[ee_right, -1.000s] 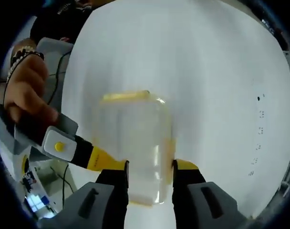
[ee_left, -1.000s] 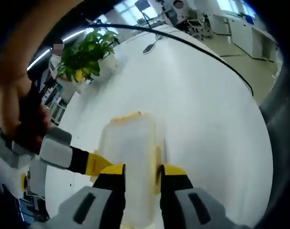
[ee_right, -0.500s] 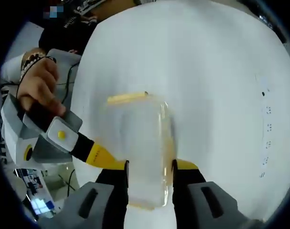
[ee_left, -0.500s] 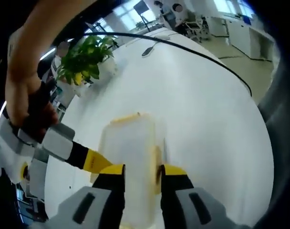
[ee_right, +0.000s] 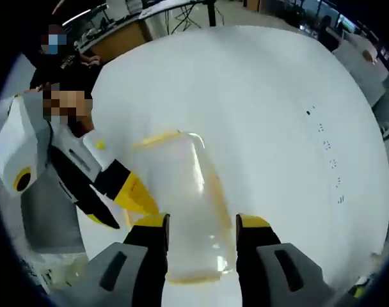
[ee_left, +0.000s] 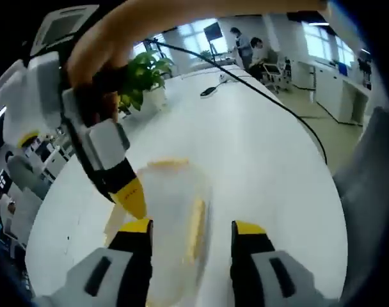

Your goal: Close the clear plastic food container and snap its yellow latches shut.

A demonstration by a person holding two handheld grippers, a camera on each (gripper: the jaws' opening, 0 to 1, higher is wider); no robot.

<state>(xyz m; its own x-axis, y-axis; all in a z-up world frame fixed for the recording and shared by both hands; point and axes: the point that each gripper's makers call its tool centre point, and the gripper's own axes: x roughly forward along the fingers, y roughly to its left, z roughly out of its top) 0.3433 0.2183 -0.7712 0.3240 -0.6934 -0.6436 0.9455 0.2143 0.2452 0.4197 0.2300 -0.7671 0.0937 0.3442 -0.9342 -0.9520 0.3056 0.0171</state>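
My left tongs (ee_left: 189, 233) and right tongs (ee_right: 201, 227) straddle the container (ee_right: 185, 204) at lower centre, open; seemingly closed, latches next.

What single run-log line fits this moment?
container: on white table, between both jaw pairs | left gripper: open | right gripper: open | far latch: state unclear

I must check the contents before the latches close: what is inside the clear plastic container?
Nothing shows through the clear walls of the container, in the right gripper view. The claw and the yellow latches cover its lower part, so that part stays unknown.
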